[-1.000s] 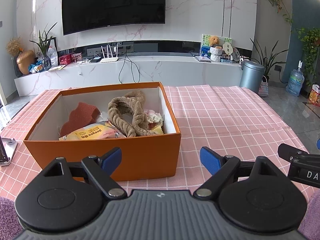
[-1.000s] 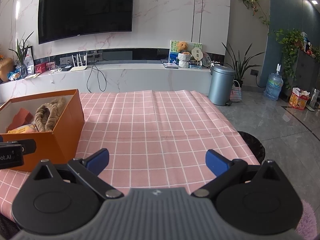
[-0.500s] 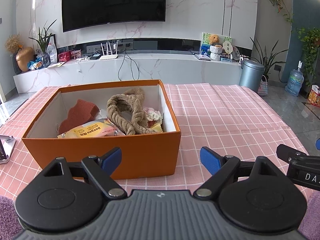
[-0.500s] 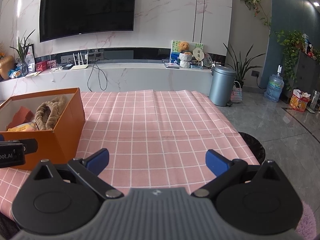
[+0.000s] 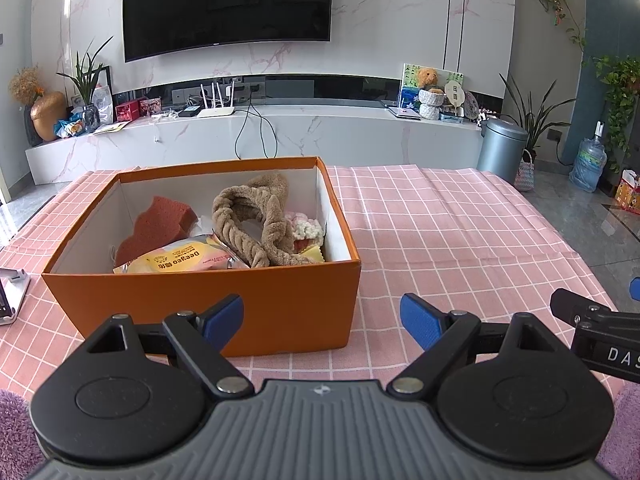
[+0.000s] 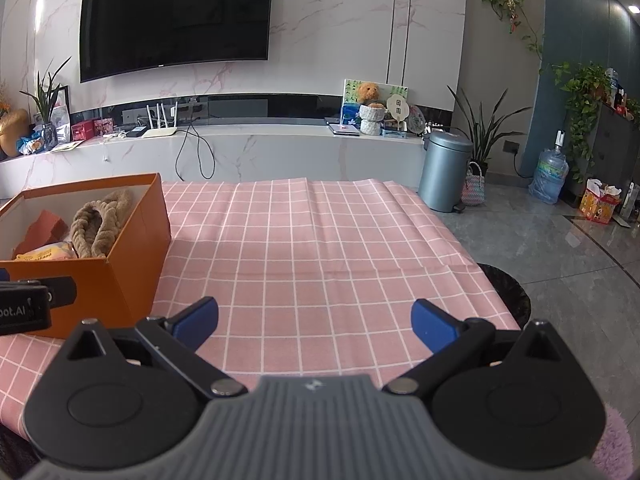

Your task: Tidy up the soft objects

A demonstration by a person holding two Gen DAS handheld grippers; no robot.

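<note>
Nearest the cameras, the left gripper [image 5: 321,317] and the right gripper [image 6: 314,319] are both held with jaws spread wide and nothing between the blue pads; they are kept low over the near edge of the table, level and side by side, which is judged to be a resting pose with no grasp being attempted. Just beyond the left gripper the orange box [image 5: 280,304] is set on the pink checked tablecloth [image 5: 440,240], and the soft objects are gathered inside it: a yellow snack packet [image 5: 180,259] at the front, a red-brown sponge [image 5: 160,224] behind it to the left, a brown plush headband [image 5: 256,220] draped across the middle, and a small pink-and-white knitted piece [image 5: 306,229] tucked against the right wall. No loose item is seen on the cloth in front of the right gripper, so the sorting is judged largely complete. The near wall of the box stands between the left gripper and its contents, and would have to be cleared from above. A white stand [image 5: 12,296] is seen at the left table edge. Farther off stand a grey bin [image 6: 446,172], a marble console [image 6: 256,148] and a wall-mounted television [image 6: 176,20].
</note>
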